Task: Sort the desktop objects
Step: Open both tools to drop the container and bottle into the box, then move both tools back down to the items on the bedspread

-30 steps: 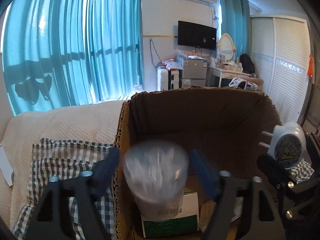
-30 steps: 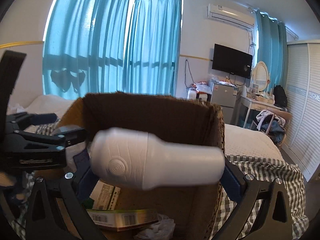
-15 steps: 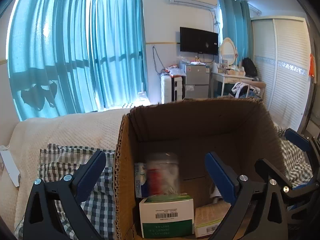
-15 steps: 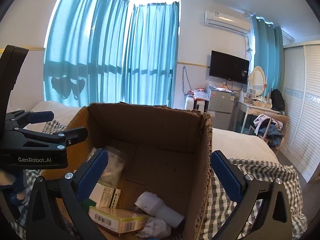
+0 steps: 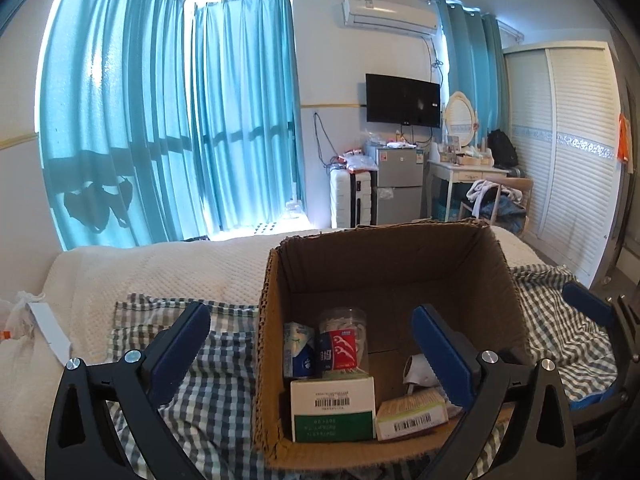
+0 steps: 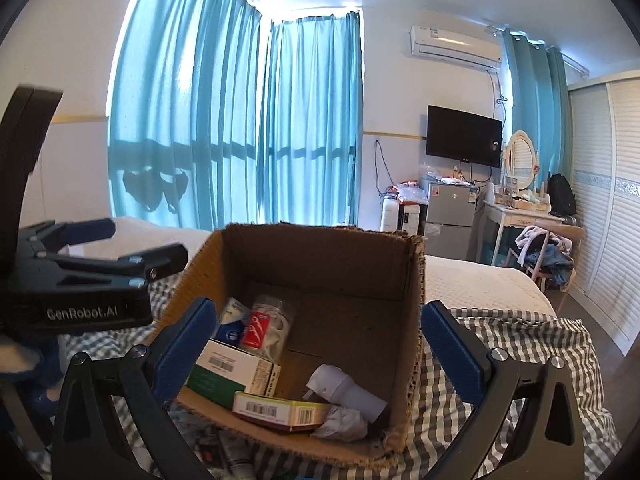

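Both my left hand-held gripper (image 5: pixel 312 344) and right hand-held gripper (image 6: pixel 320 338) were wide open and empty. The brown cardboard box (image 5: pixel 400 264) sat just ahead. I should lift clear before fetching more.

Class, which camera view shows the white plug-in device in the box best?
The right wrist view: the white plug-in device lies exposed on the cardboard box floor. In the left wrist view, that gripper's finger hides most of it.

- teal curtains (image 5: pixel 172 120) over bright windows
- white walls, air conditioner (image 5: pixel 390 12) high up
- black tv (image 5: pixel 402 100), small fridge (image 5: pixel 398 184) below
- louvered white wardrobe (image 5: pixel 576 152) at right
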Demonstrator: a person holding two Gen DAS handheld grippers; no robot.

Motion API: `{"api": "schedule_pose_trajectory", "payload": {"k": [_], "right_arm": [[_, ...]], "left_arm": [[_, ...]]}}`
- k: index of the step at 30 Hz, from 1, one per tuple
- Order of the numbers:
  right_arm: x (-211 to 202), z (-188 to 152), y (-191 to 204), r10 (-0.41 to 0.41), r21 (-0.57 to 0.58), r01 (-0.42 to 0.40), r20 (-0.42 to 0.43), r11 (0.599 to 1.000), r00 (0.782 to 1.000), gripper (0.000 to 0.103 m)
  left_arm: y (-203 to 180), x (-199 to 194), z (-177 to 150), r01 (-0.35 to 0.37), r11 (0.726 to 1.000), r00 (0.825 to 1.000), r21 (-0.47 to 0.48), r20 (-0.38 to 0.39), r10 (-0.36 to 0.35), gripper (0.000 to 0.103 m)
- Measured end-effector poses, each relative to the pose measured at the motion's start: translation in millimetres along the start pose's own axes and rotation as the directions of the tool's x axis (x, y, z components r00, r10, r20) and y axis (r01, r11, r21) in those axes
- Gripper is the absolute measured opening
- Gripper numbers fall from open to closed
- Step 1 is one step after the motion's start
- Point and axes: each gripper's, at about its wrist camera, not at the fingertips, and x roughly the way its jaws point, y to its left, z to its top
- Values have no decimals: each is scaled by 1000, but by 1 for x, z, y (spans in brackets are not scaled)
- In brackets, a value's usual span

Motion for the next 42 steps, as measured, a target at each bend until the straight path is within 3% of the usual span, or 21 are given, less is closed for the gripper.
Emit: {"api": "schedule_pose_trajectory", "payload": {"k": [7, 12, 21, 26, 33, 37, 42], "right_arm": [[-29, 0, 15, 12, -15, -12, 16, 1000, 1000, 103], [-48, -19, 27, 10, 6, -10, 1, 1000, 1000, 103], [-81, -64, 31, 0, 53, 4, -82, 999, 997, 103], [-89, -91, 36, 5, 26, -1, -163, 1000, 987, 103], [-98, -116, 42, 27, 21, -23, -219, 1000, 975, 103], [-95, -128, 44, 40, 19, -36, -260, 999, 965, 92], [-89, -143, 49, 58, 25, -53, -303, 998, 951, 90]], "left_arm": [[7, -31, -6, -33, 999, 999, -14, 9, 33, 103], [15, -49, -17, -75, 996, 997, -49, 7, 76, 103], [29, -65, -55, -156, 979, 987, -130, -47, 151, 103], [33, -68, -86, -224, 960, 972, -167, -110, 207, 103], [18, -58, -119, -228, 970, 958, -85, -198, 208, 103], [15, -56, -137, -240, 969, 947, -61, -235, 220, 103], [12, -47, -161, -260, 965, 927, -46, -291, 236, 99]]}}
